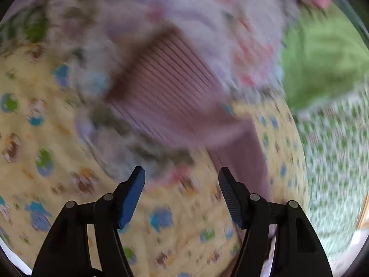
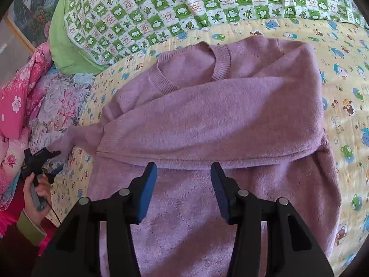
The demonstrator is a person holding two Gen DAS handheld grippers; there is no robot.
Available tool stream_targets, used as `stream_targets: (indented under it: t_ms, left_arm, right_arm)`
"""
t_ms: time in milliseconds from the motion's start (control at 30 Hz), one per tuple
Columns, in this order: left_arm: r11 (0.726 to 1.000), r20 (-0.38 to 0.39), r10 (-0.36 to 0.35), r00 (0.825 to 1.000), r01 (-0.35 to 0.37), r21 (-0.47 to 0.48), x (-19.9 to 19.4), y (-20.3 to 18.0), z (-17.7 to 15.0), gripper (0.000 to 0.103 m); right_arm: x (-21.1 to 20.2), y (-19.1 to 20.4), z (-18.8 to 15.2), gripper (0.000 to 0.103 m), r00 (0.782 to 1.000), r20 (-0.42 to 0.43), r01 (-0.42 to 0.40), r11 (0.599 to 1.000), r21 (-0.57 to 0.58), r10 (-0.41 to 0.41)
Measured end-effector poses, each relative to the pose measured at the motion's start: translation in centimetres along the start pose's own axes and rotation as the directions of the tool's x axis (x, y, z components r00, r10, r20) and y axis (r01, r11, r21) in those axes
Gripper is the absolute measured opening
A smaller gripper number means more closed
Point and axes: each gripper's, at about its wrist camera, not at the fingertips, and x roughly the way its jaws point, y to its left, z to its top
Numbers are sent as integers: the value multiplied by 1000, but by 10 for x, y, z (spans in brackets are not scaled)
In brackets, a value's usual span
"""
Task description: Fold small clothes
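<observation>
Right wrist view: a mauve knit sweater (image 2: 207, 120) lies front-up on a bed covered by a yellow cartoon-print sheet (image 2: 346, 73), one sleeve (image 2: 196, 115) already folded across the chest, its cuff resting near the garment's far side. The right gripper (image 2: 183, 173) hovers above the lower body of the sweater with its blue-padded fingers (image 2: 147, 191) spread and holding nothing. At the frame's left edge, the left gripper (image 2: 49, 161) sits in the person's hand (image 2: 37, 191) near the other, unfolded sleeve (image 2: 69, 136), beside a heap of floral bedding (image 2: 57, 101).

Left wrist view is heavily motion-blurred; its fingers (image 1: 131, 198) stand apart and empty, with ribbed mauve knit (image 1: 168, 97) ahead of them.

Risks, as a judgement: the soft, fuzzy knit could bunch or drag if the fingers pinch one layer only, pulling the folded sleeve off its line. The loose sleeve lies close against the floral bedding, so a hasty grab might catch that fabric too. Fast motion on the left raises the chance of a missed or shallow grasp.
</observation>
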Motion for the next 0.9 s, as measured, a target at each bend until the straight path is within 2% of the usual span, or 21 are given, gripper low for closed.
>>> stream_targets:
  t_ms: [100,133,167,200,233,267,333,400,467,567,600,667,700,767,800,833,867,900]
  left_arm:
    - [998,21,39,999,-38,-40,5,10,19,66]
    - [998,27,45,999,-44,-44,6,11,23,64]
    - [998,35,53,998,-51,-41,8,10,27,58]
    - [998,48,60,997,-59,-26,8,9,31,48]
    - [999,52,52,997,-52,-1,9,5,34,21]
    - [998,50,53,997,-54,22,10,0,35,13]
    - [994,95,73,993,-80,70,3,-10,32,9]
    - [987,140,63,988,-82,136,-12,-26,21,8]
    - [978,169,27,985,-60,199,-27,-44,9,7]
    - [940,184,-79,980,11,342,-54,-93,-19,6]
    - [916,169,-129,977,52,399,-61,-115,-34,6]
    - [840,120,-226,967,131,527,-73,-164,-72,6]
    - [773,74,-288,955,186,607,-80,-195,-101,6]
    - [666,-32,-359,933,280,691,-82,-236,-146,7]
    - [583,-111,-389,914,338,739,-80,-262,-180,7]
    - [521,-168,-395,903,370,769,-77,-279,-206,9]
    - [460,-230,-384,894,401,792,-71,-293,-231,16]
    - [385,-302,-349,887,429,817,-61,-308,-264,20]
  right_arm:
    - [0,-2,2,50,1000,2,8,1000,19,-8]
    - [1,-3,3,50,1000,3,13,1000,24,-13]
    - [2,-4,3,50,1000,3,18,999,27,-18]
    - [3,-5,4,50,1000,-1,23,999,32,-23]
    - [3,-5,4,50,1000,-3,26,999,34,-26]
    - [4,-6,4,50,999,-6,34,999,35,-34]
    - [3,-8,4,50,999,-3,40,998,39,-40]
    - [2,-11,3,50,999,2,40,998,48,-40]
    - [0,-14,2,50,999,9,41,997,61,-41]
    - [-4,-20,1,50,999,21,38,996,84,-40]
    - [-6,-22,1,50,999,27,36,995,92,-38]
    - [-9,-24,1,50,999,38,31,994,106,-35]
    - [-12,-26,2,50,998,47,29,993,113,-34]
    - [-18,-28,1,50,997,65,31,992,124,-39]
    - [-21,-30,1,50,996,73,32,990,134,-43]
    - [-24,-33,1,50,996,78,34,989,145,-46]
    - [-26,-36,0,50,996,79,34,987,156,-46]
    - [-28,-40,0,50,996,78,33,985,170,-47]
